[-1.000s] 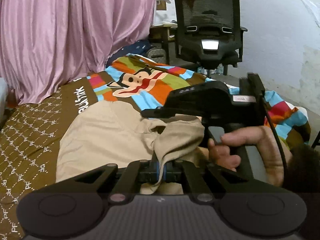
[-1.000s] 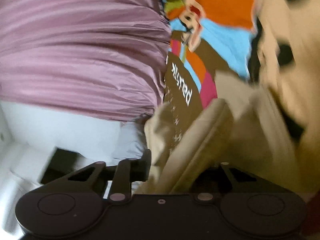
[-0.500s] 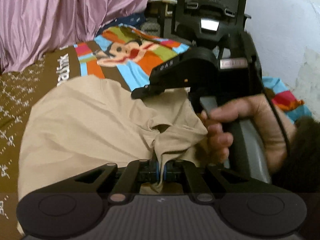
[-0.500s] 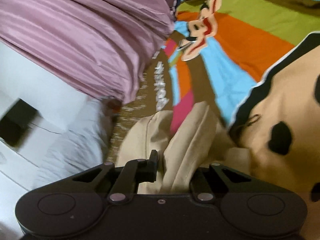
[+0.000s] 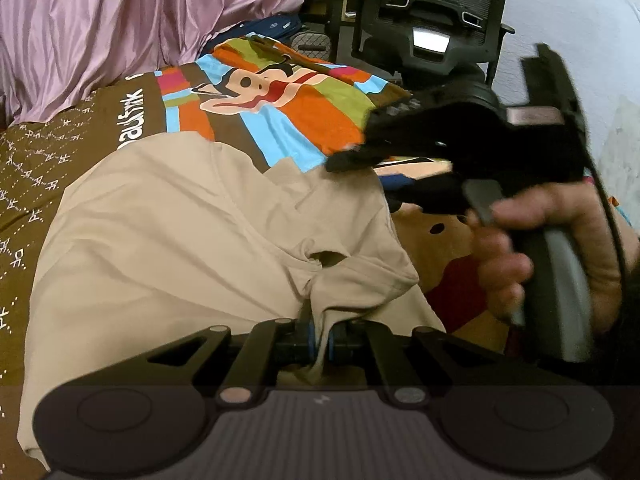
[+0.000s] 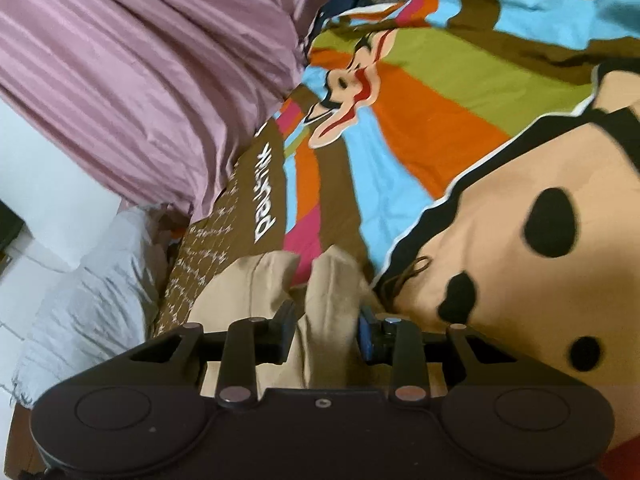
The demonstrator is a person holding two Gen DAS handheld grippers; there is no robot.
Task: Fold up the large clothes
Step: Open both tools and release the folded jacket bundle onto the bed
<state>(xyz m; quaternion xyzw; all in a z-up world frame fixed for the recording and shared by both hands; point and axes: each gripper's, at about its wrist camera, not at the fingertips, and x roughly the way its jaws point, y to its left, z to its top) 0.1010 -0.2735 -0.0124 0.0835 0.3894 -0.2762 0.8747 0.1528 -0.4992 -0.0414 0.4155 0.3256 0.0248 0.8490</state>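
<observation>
A large beige garment (image 5: 160, 248) lies spread on a bed with a colourful monkey-print blanket (image 5: 288, 120). My left gripper (image 5: 320, 344) is shut on a bunched edge of the garment near me. My right gripper (image 6: 326, 334) has its jaws apart, with a thick fold of the same beige garment (image 6: 328, 304) lying between them. The right gripper's body, held by a hand (image 5: 560, 232), shows at the right of the left wrist view, over the garment's far edge.
A pink curtain (image 5: 100, 28) hangs behind the bed on the left. A black office chair (image 5: 432, 20) stands past the bed's far end. A white pillow (image 6: 88, 288) lies at the bed's head. A white wall (image 5: 580, 32) is at right.
The garment has been drawn flatter over the bed. The right gripper's jaws have widened around the fold and swung further over the blanket. The left gripper keeps its hold.
</observation>
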